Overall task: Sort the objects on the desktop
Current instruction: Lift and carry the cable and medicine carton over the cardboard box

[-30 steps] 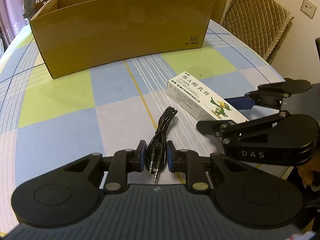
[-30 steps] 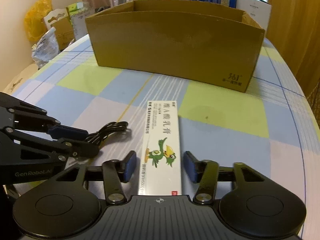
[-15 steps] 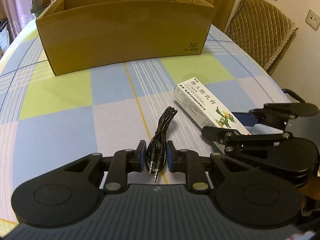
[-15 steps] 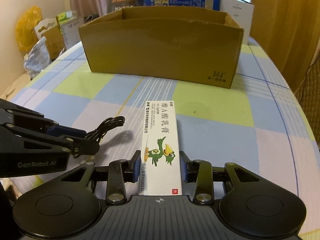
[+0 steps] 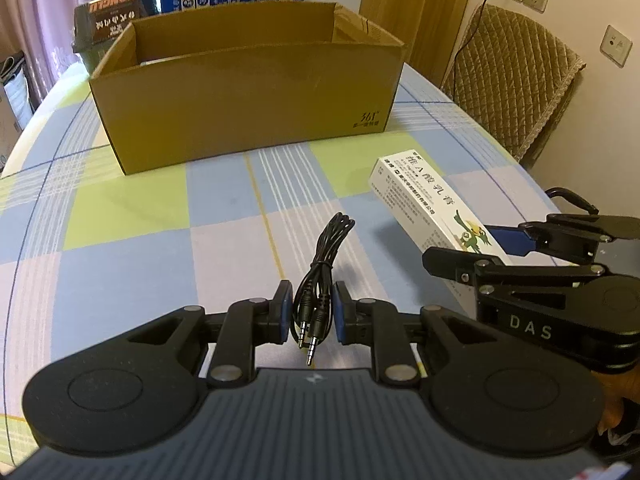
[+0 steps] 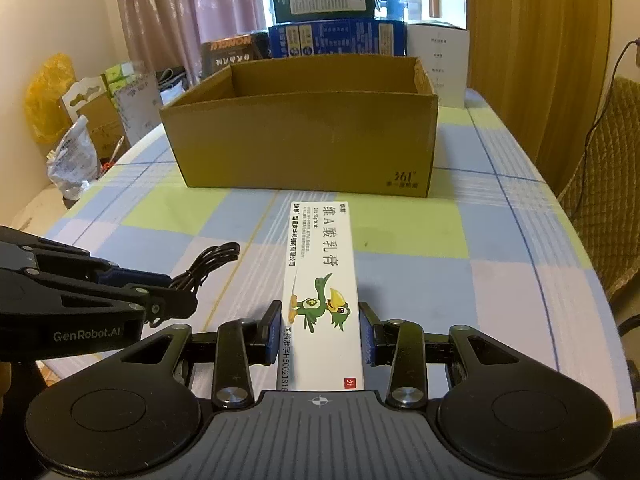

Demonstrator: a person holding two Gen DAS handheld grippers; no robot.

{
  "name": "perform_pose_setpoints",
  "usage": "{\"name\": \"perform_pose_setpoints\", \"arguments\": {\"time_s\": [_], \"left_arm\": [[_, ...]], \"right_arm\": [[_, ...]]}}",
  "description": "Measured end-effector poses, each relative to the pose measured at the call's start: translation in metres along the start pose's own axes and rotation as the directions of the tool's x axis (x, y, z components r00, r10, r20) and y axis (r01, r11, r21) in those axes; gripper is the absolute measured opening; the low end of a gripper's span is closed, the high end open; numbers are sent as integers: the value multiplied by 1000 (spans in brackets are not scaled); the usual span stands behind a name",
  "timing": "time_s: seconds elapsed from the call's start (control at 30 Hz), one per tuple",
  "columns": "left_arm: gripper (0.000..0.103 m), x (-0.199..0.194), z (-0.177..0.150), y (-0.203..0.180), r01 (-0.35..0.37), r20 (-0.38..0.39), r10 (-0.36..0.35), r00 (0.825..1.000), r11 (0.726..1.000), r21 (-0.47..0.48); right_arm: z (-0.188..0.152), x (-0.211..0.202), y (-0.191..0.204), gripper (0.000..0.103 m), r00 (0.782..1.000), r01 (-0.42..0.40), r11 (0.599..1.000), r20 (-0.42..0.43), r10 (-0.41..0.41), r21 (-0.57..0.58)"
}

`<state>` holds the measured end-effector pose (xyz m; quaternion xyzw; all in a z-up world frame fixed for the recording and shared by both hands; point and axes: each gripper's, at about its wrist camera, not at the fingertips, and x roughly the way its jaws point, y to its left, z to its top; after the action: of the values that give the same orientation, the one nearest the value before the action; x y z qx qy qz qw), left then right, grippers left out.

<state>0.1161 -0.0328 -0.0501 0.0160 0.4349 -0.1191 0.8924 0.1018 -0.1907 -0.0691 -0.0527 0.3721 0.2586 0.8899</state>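
Both loads now sit higher off the bench (image 5: pixel 120 280) than 1.0 s ago; cardboard box (image 5: pixel 248 104) looks lower ahead. Left gripper (image 5: pixel 311 312): jaws narrowly spaced, clenched on the coiled audio cable (image 5: pixel 320 276), plugs between them. Right gripper (image 6: pixel 322 332): jaws wider, grasping the ointment carton (image 6: pixel 320 280), which projects forward.

— What can be read on the cardboard box (image 6: pixel 304 148)?
— "361°", low at its front corner.
— And the white ointment carton (image 6: pixel 320 280)?
— "维A酸乳膏", then "H5002181" and a red "外" near its end.
— The grippers?
— "GenRobot.AI" on the left gripper (image 6: pixel 86 334), "DAS" on the right gripper (image 5: pixel 530 328).
— Behind the cardboard box?
— "HONGLU", upside down, on a dark box (image 5: pixel 114 10).
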Motion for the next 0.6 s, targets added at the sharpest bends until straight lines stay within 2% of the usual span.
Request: {"name": "perform_pose_setpoints", "arguments": {"time_s": [0.6], "left_arm": [[17, -20, 3, -12, -5, 27, 4, 1000, 1000, 15]], "right_arm": [[3, -16, -3, 35, 1000, -7, 1000, 26, 7, 25]]}}
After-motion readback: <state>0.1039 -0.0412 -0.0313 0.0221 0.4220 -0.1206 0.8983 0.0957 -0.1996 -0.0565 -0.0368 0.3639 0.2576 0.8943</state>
